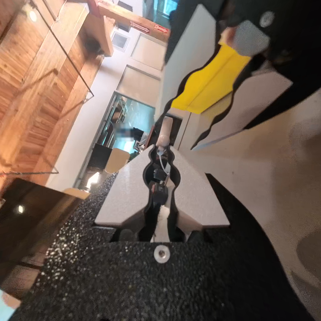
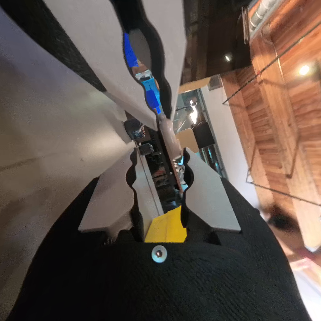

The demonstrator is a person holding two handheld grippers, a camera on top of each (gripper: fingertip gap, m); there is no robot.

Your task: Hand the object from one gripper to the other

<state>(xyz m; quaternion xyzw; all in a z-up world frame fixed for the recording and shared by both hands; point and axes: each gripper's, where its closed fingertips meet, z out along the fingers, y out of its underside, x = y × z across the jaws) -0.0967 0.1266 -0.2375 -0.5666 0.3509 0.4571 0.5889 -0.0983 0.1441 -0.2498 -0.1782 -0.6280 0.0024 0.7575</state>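
object: small pale tube-like object (image 1: 165, 133), blurred, kind unclear | left gripper (image 1: 161, 151): fingers narrow, pinching its lower end | right gripper (image 2: 159, 154): fingers apart, its tips beside the object (image 2: 169, 133), contact hidden

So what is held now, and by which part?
The left gripper pinches a small pale tube by its narrow end; the right gripper is open, holding nothing.

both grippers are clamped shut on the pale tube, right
Not quite. Only the left gripper is shut on the pale tube. The right gripper is open, with its jaws standing apart close to the tube, as the right wrist view shows.
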